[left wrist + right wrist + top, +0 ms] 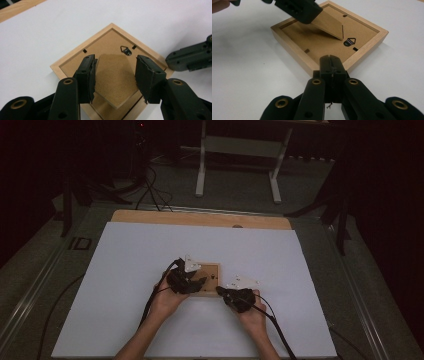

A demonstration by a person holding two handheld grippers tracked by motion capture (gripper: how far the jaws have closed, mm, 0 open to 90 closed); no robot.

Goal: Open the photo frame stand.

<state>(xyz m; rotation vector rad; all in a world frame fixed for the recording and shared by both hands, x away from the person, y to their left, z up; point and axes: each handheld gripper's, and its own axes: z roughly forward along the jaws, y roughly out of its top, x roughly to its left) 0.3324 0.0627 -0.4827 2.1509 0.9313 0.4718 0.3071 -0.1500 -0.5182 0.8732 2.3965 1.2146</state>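
High view: a wooden frame [212, 270] lies back-up near the middle of a white sheet [130, 265] covering the table [200, 218]. The frame looks about square, its edges roughly parallel to the sheet's edges. The left gripper [186, 281] sits over the frame's left half; the right gripper [231, 295] is at the frame's near right corner. A hand [167, 301] holds the left one, another hand [254, 316] the right.

Left gripper view: the frame [75, 57] appears as a diamond, 1 corner pointing away. A brown stand flap [113, 80] is lifted off the backing, its pointed end toward a metal hanger [126, 50] near the far corner and its long axis running from the camera to that corner. The jaws stand well apart on either side of the flap; whether they touch its edges, I cannot tell. The right gripper [190, 58] lies at the right corner.

Right gripper view: the right gripper [331, 67] has its jaws closed together, nothing visible between them, tips at the frame's [292, 47] near corner. The left gripper [299, 10] is at the raised flap [329, 23], which slopes down toward the hanger [349, 41].
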